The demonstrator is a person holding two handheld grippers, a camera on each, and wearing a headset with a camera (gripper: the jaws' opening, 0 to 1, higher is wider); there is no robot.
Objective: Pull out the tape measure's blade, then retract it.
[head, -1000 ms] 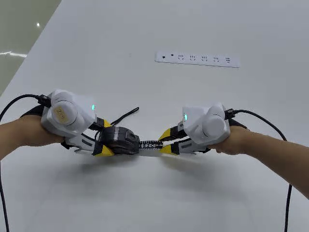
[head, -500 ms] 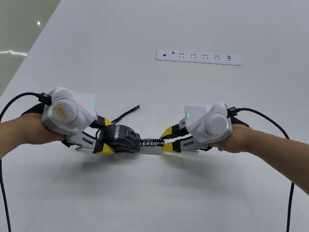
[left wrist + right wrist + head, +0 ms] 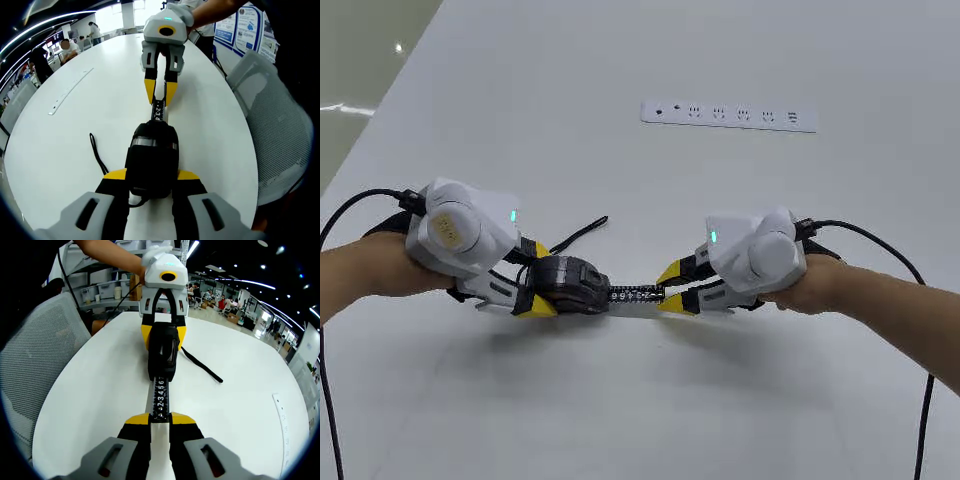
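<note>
A black tape measure (image 3: pixel 568 285) lies just above the white table, its case (image 3: pixel 151 158) clamped between the yellow-tipped jaws of my left gripper (image 3: pixel 533 282). A short length of black blade with white numbers (image 3: pixel 160 398) runs out of the case (image 3: pixel 163 352) to my right gripper (image 3: pixel 671 287), which is shut on the blade's end. The blade (image 3: pixel 634 295) spans the small gap between the two grippers. A thin black wrist strap (image 3: pixel 579 236) trails from the case across the table.
A white power strip (image 3: pixel 728 115) lies flat at the far side of the table. Black cables trail from both grippers. A grey mesh chair (image 3: pixel 279 120) stands by the table edge. People sit at desks in the far background.
The two grippers have drawn slightly apart, and a little more blade shows between the case and the right gripper.
</note>
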